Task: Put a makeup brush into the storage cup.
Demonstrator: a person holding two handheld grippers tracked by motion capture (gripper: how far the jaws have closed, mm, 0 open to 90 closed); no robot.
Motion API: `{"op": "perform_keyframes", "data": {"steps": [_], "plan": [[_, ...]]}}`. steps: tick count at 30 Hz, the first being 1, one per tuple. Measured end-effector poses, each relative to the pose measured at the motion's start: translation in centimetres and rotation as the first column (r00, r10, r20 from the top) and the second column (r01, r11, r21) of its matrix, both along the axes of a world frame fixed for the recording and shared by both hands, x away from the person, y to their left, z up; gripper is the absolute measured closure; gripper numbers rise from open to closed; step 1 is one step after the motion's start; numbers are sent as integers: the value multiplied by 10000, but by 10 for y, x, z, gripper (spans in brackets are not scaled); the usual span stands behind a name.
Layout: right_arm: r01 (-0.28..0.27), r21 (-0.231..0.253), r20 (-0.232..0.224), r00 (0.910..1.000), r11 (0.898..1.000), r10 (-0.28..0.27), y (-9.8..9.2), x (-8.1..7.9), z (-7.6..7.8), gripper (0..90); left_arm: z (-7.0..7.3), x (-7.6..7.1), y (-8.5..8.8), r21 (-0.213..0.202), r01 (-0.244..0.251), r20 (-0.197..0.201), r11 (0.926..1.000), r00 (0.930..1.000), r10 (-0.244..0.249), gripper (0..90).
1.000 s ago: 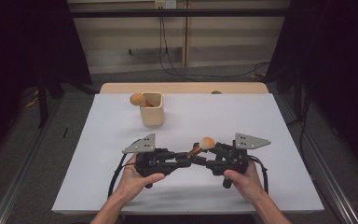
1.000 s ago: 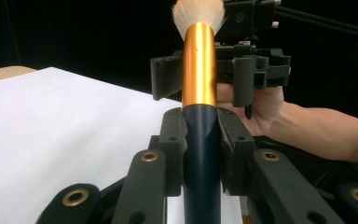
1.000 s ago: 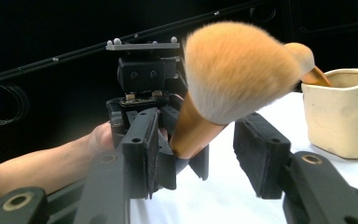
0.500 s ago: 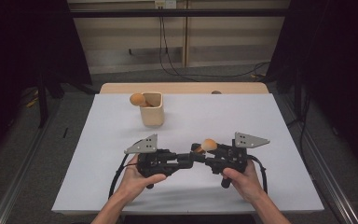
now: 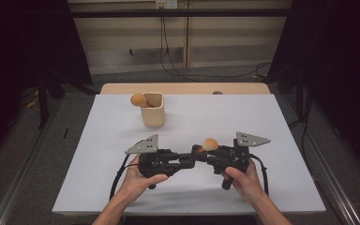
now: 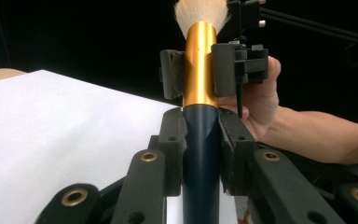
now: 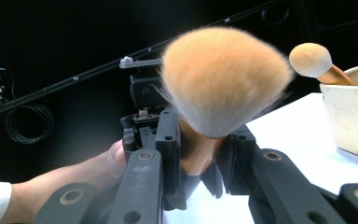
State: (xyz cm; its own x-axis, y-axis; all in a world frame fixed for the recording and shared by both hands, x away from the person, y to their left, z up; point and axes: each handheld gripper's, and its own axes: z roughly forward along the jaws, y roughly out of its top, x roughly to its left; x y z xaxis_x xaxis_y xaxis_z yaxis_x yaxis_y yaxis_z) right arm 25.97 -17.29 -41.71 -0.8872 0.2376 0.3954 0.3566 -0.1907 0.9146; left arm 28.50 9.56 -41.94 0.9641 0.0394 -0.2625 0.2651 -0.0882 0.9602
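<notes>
Since a moment ago, the right tongs (image 5: 201,152) have been closing, and now they squeeze the shiny gold neck of the big make-up brush with a dark blue handle and fluffy tan hair (image 5: 209,144). Both hands have stayed where they were. The left tongs (image 5: 192,157) are shut tight on the brush's dark blue handle (image 6: 200,154). So the brush hangs between the two tongs, just above the near middle of the white tabletop (image 5: 262,122), with its fluffy end poking up. Farther back on the tabletop stands a cream-coloured cup (image 5: 153,110). A second fluffy brush with an orange handle (image 5: 139,100) leans out of it.
</notes>
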Motion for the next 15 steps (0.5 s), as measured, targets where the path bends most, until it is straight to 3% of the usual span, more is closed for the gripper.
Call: {"op": "perform_keyframes", "data": {"steps": [15], "plan": [[150,-135,27,9999,9998,-150,0,1,1,730,-2,1,0,469,-432,182,9980,9989,424,618]]}}
